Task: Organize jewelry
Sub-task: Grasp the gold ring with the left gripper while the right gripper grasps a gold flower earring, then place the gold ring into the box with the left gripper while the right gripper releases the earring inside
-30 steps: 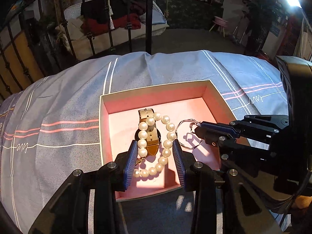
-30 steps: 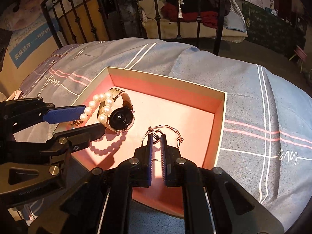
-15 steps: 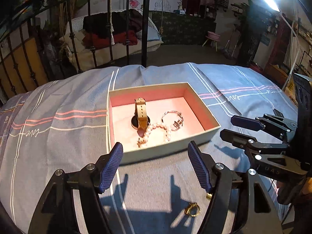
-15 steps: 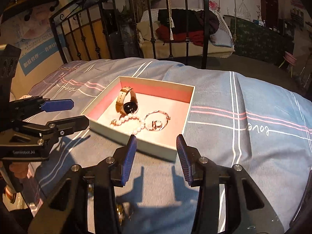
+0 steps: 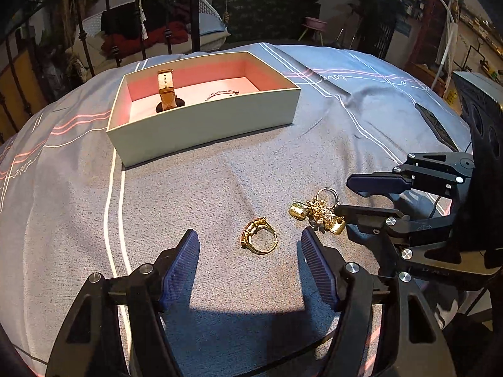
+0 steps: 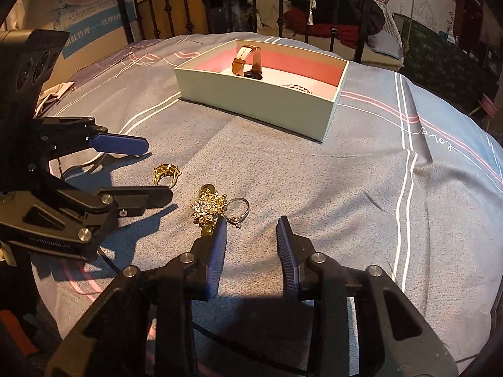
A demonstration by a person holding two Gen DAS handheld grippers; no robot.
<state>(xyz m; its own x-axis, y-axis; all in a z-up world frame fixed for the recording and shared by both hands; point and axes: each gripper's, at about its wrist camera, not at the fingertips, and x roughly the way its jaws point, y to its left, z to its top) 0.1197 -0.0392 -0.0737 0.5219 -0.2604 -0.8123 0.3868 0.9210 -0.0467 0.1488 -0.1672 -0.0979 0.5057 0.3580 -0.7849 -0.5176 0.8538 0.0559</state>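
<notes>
A pale box with a pink inside [image 5: 204,122] [image 6: 251,100] sits on the bed and holds a tan-strapped watch [image 5: 166,91] [image 6: 248,62] and a silver bangle [image 5: 221,94] [image 6: 297,87]. On the bedspread in front lie a gold ring [image 5: 259,235] [image 6: 166,172], a gold ornate clip [image 5: 317,213] [image 6: 209,209] and a small silver ring [image 5: 327,193] [image 6: 239,209]. My left gripper [image 5: 250,251] [image 6: 157,169] is open around the gold ring. My right gripper [image 6: 251,235] [image 5: 344,196] is open, just right of the clip.
The grey-blue striped bedspread [image 5: 188,194] covers the whole work area and falls away at the near edge. A black iron bed frame [image 6: 333,9] stands behind the box, with another bed and clothes beyond it.
Both grippers released the pearl bracelet and bangle in the box, opened, and pulled back toward the near edge of the bed. The gold ring and clip have come into view between them.
</notes>
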